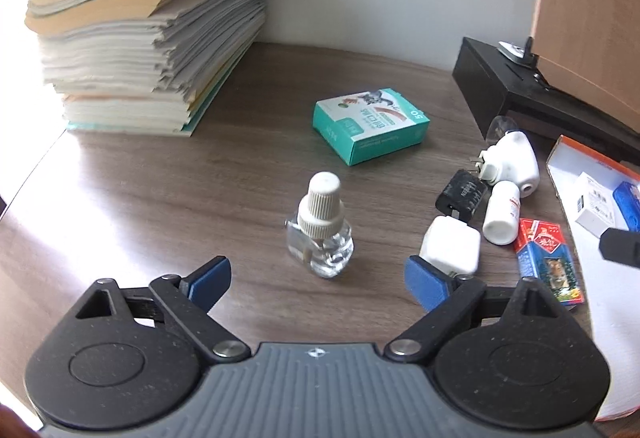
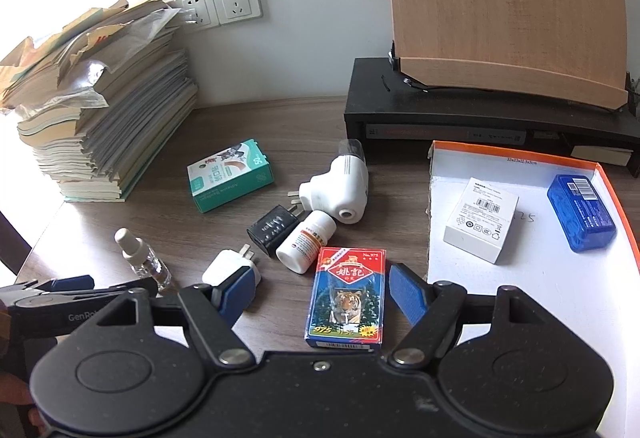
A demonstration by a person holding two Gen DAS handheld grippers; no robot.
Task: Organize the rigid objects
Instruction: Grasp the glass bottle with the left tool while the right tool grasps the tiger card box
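Left gripper (image 1: 318,280) spread wide, empty, lined up on the small clear bottle (image 1: 320,234) standing upright just ahead — glassy, light, probably slick, so pinch the ribbed cap. Right gripper (image 2: 322,292) also wide open, straddling the card pack (image 2: 347,298) — stiff, easy by its long edges.

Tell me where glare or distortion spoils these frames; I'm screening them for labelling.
Left wrist view: strong light washes out the left side of the paper stack and the table beside it; the edges bend. Right wrist view: the upper-left wall is overexposed, the wooden board bows, and the card box stays sharp.
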